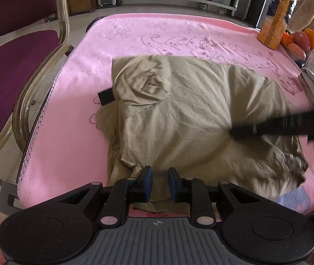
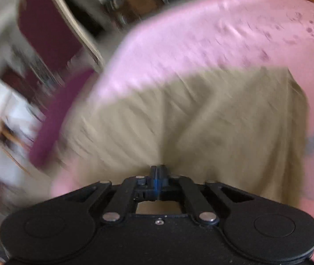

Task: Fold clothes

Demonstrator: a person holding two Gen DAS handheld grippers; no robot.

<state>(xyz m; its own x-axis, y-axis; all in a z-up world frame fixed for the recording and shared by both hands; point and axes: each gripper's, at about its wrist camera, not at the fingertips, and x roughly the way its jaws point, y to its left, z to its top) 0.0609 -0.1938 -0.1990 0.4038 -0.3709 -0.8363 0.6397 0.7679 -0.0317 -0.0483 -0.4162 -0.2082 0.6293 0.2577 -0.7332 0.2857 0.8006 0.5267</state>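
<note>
Left tongs (image 1: 159, 182) low centre of frame, tilted downward, blue pads (image 1: 148, 180) narrowly apart, cloth between them. Right tongs (image 2: 158, 177) low centre, pads pressed together; in left view, a blurred dark bar at right edge.

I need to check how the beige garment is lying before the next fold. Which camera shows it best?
The left wrist view: it is sharp and shows the whole beige garment spread on the pink blanket, creases and folded flap included. The right wrist view is motion-blurred and shows only a smeared beige expanse beyond the right gripper.
</note>
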